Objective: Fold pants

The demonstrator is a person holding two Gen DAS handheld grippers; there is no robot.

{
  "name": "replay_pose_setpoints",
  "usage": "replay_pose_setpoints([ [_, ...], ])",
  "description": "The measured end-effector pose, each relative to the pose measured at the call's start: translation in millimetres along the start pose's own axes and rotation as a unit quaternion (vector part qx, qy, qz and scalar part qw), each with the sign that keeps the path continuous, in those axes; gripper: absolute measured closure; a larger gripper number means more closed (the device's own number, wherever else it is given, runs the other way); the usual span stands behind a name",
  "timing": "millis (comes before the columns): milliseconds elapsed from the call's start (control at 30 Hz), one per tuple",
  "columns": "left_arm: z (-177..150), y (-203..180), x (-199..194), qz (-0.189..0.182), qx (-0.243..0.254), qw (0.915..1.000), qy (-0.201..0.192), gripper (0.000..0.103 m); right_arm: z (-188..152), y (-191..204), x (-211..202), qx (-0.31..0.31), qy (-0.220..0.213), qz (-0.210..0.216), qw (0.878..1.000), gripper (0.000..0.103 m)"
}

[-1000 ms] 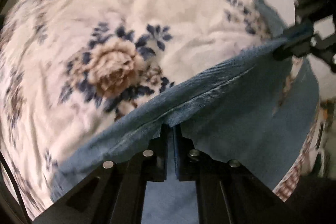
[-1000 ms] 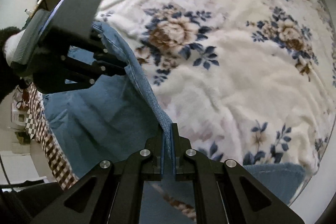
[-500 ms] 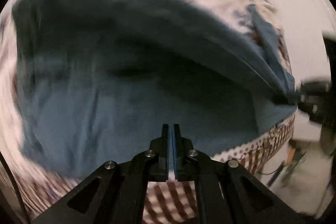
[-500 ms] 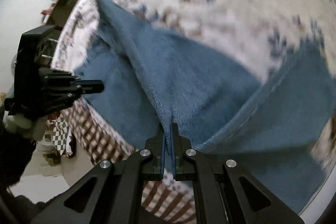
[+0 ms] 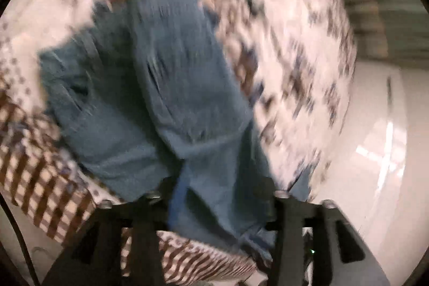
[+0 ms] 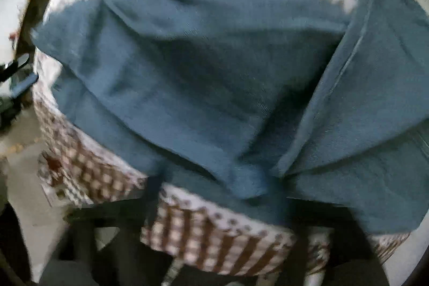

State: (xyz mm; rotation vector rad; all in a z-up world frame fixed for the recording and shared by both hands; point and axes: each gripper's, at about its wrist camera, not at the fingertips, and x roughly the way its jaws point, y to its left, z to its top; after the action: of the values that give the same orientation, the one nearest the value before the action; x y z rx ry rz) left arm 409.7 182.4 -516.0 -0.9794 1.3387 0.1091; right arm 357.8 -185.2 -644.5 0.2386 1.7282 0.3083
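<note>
Both grippers just opened; pants [image 6: 203,77] on bed [image 6: 219,237].

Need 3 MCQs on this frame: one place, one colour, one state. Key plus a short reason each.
1. Where do the pants lie?
A. on the floor
B. on the floral blanket, near the bed's edge
C. on a chair

2. What colour are the pants?
A. blue
B. black
C. red

3. How does the right gripper stand?
A. shut on the pants
B. shut on nothing
C. open

Key: B, flowered cloth shows around the denim, with the checked sheet below it; A, blue denim in both views; C, its fingers have just spread wide and pinch no cloth.
</note>
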Motion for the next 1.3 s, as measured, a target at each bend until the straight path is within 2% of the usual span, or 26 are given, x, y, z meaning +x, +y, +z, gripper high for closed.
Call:
replay_pose_setpoints([
  [67, 13, 5, -9, 0.010, -0.010, 0.9995, -0.027, 0.042, 2, 3, -24, 0.031, -0.027, 0.001, 0.999, 0.005],
  [167, 39, 25, 2, 0.043, -0.047, 0.9974, -0.035, 0.042, 11, -11, -56, 0.127, -0.075, 0.016, 0.989, 0.005],
  [200, 49, 24, 17, 0.054, -0.056, 0.9960, -0.043, 0.042, 18, -18, -64, 0.157, -0.092, 0.018, 0.983, 0.005],
  [267, 72, 37, 23, 0.077, -0.074, 0.9916, -0.073, 0.042, 34, -31, -72, 0.194, -0.118, 0.007, 0.974, 0.005],
  [400, 104, 34, 46, 0.100, -0.053, 0.9908, -0.074, 0.042, 75, -82, -84, 0.260, -0.163, -0.042, 0.951, 0.005],
  [433, 108, 33, 50, 0.110, -0.043, 0.9902, -0.074, 0.053, 84, -96, -85, 0.276, -0.170, -0.056, 0.944, 0.005],
  [467, 111, 31, 57, 0.110, -0.026, 0.9908, -0.074, 0.075, 97, -112, -84, 0.299, -0.173, -0.068, 0.936, 0.005],
  [500, 114, 27, 64, 0.125, -0.009, 0.9892, -0.077, 0.081, 101, -130, -83, 0.310, -0.172, -0.070, 0.932, 0.005],
  [567, 111, 21, 69, 0.150, 0.039, 0.9843, -0.084, 0.090, 122, -152, -72, 0.324, -0.156, -0.076, 0.930, 0.005],
  [667, 97, 11, 66, 0.183, 0.096, 0.9735, -0.098, 0.091, 159, -167, -50, 0.304, -0.126, -0.077, 0.941, 0.006],
  [733, 89, 11, 60, 0.193, 0.109, 0.9700, -0.101, 0.091, 173, -166, -34, 0.287, -0.107, -0.075, 0.949, 0.022],
  [767, 84, 13, 54, 0.195, 0.110, 0.9693, -0.101, 0.091, 175, -162, -31, 0.277, -0.098, -0.108, 0.950, 0.055],
  [800, 78, 17, 47, 0.193, 0.105, 0.9703, -0.101, 0.091, 171, -159, -35, 0.276, -0.104, -0.138, 0.945, 0.089],
  [833, 74, 23, 40, 0.190, 0.095, 0.9721, -0.099, 0.091, 162, -160, -44, 0.286, -0.126, -0.127, 0.942, 0.097],
  [867, 71, 29, 33, 0.187, 0.084, 0.9741, -0.095, 0.091, 149, -161, -56, 0.300, -0.146, -0.118, 0.935, 0.099],
  [967, 57, 49, 16, 0.173, 0.043, 0.9805, -0.083, 0.091, 89, -166, -110, 0.343, -0.224, -0.115, 0.905, 0.099],
  [1100, 28, 70, 1, 0.167, 0.013, 0.9839, -0.063, 0.091, -17, -198, -162, 0.431, -0.282, -0.124, 0.848, 0.099],
  [1167, 18, 78, 3, 0.172, 0.009, 0.9833, -0.059, 0.091, -62, -208, -160, 0.465, -0.286, -0.127, 0.828, 0.099],
  [1200, 15, 82, 9, 0.179, 0.011, 0.9822, -0.058, 0.091, -85, -225, -151, 0.485, -0.283, -0.130, 0.817, 0.099],
  [1233, 13, 85, 15, 0.183, 0.011, 0.9814, -0.056, 0.090, -96, -233, -142, 0.498, -0.275, -0.127, 0.813, 0.099],
  [1300, 11, 95, 35, 0.192, 0.005, 0.9805, -0.044, 0.088, -119, -258, -97, 0.543, -0.216, -0.094, 0.806, 0.098],
])
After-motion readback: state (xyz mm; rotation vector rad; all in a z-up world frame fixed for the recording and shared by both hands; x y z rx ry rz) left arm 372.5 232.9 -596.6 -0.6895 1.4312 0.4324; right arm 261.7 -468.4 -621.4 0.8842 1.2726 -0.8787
